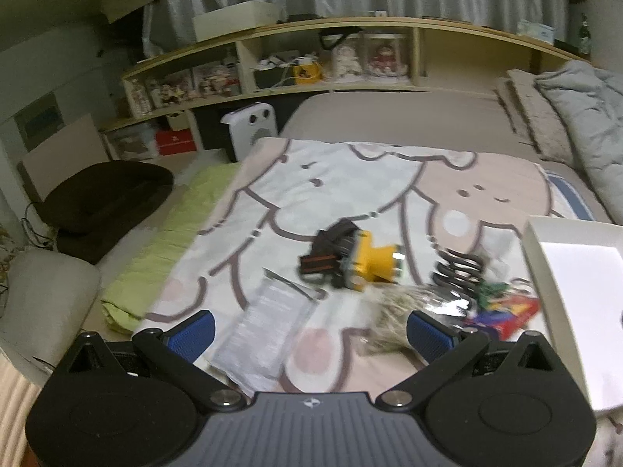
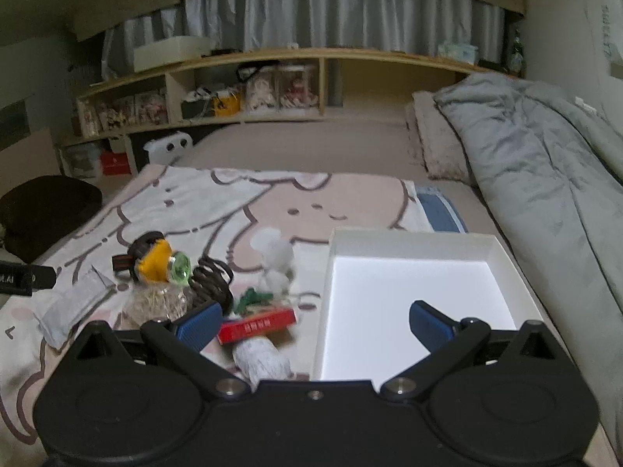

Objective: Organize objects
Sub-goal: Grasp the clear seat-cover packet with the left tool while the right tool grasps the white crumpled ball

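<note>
Small objects lie on a cartoon-print blanket (image 1: 350, 179) on a bed. A yellow headlamp with a black strap (image 1: 362, 258) (image 2: 155, 260), a black coiled spring (image 1: 459, 268) (image 2: 212, 278), a clear bag of beige strands (image 1: 397, 307) (image 2: 159, 299), a grey-white sachet (image 1: 268, 327) (image 2: 66, 303), a red box (image 1: 514, 311) (image 2: 257, 325) and a white roll (image 2: 263, 358) sit left of an empty white box (image 2: 409, 292) (image 1: 576, 284). My left gripper (image 1: 311, 330) is open and empty above the sachet. My right gripper (image 2: 315, 323) is open and empty over the box's left wall.
A grey duvet (image 2: 545, 179) and pillow (image 2: 436, 144) lie along the bed's right side. A wooden shelf (image 1: 335, 58) with figurines stands behind. A white heater (image 1: 253, 124), a dark cushion (image 1: 105, 194) and a green blanket (image 1: 171, 241) are left of the bed.
</note>
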`<state>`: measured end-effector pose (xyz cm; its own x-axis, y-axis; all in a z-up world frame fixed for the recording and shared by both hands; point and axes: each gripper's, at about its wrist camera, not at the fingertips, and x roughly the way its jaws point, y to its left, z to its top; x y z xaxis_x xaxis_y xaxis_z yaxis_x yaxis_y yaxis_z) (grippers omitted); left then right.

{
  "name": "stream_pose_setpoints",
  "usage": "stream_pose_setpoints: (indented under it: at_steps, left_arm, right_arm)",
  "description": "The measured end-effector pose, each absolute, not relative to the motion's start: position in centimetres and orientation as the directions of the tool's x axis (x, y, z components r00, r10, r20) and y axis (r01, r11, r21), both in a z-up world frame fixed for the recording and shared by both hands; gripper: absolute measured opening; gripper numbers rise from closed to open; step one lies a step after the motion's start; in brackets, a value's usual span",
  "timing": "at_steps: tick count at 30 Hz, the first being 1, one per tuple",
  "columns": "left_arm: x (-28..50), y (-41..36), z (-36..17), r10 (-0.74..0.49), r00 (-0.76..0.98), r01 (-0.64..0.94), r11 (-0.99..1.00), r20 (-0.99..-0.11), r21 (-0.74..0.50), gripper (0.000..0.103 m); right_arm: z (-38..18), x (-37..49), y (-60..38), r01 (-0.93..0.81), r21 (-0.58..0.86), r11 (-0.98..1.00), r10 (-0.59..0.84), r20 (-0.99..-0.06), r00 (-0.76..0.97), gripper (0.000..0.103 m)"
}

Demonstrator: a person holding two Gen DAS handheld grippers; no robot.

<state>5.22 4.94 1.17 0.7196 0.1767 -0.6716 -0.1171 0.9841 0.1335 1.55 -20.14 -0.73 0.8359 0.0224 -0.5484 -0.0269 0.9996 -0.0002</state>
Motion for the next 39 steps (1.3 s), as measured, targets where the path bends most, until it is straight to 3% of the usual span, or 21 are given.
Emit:
stream_pose_setpoints:
  at_steps: [10,17,23,24,26,32,37,39]
  left_arm:
    - [8.4,8.1,-1.0,0.191,0.721,-0.054,0.974,-0.666,0.222,0.103]
    - [9.8,11.0,-4.5,0.182,0.677,-0.033,0.975,-0.713,0.218,0.103]
    - [11.1,12.5,-7.9,0.118,0.62,0.005,0.988,-0.775,0.154,0.103]
    - [11.3,12.8,-8.4,0.119,0.609,0.003,0.988,-0.784,0.152,0.103]
    - [11.4,13.3,-9.1,0.119,0.597,-0.003,0.989,-0.793,0.147,0.103]
    - [11.7,14.2,-10.7,0.073,0.568,0.017,0.995,-0.82,0.1,0.103]
    - [12.1,13.9,-11.7,0.049,0.537,0.044,0.995,-0.842,0.086,0.094]
    - [12.1,13.8,-11.9,0.055,0.533,0.043,0.995,-0.844,0.093,0.085]
  right_arm:
    - [-2.2,4.4,-19.7,-0.11,0.032,0.993,0.111,-0.528,0.842,0.103]
    - [-4.6,5.2,-19.1,-0.151,-0.005,0.988,0.131,-0.476,0.87,0.103]
    - [-6.7,5.6,-17.5,-0.259,-0.045,0.965,0.188,-0.571,0.799,0.102]
    - [-7.0,5.5,-17.2,-0.28,-0.057,0.958,0.197,-0.578,0.792,0.1]
    - [-7.8,5.2,-16.4,-0.319,-0.096,0.943,0.204,-0.591,0.781,0.085]
    - [-10.4,6.1,-15.1,-0.376,-0.13,0.917,0.203,-0.662,0.722,0.062]
    - [-12.7,5.8,-13.6,-0.42,-0.287,0.861,0.14,-0.659,0.739,0.061]
    - [-13.6,5.7,-13.1,-0.436,-0.372,0.819,0.103,-0.653,0.751,0.061]
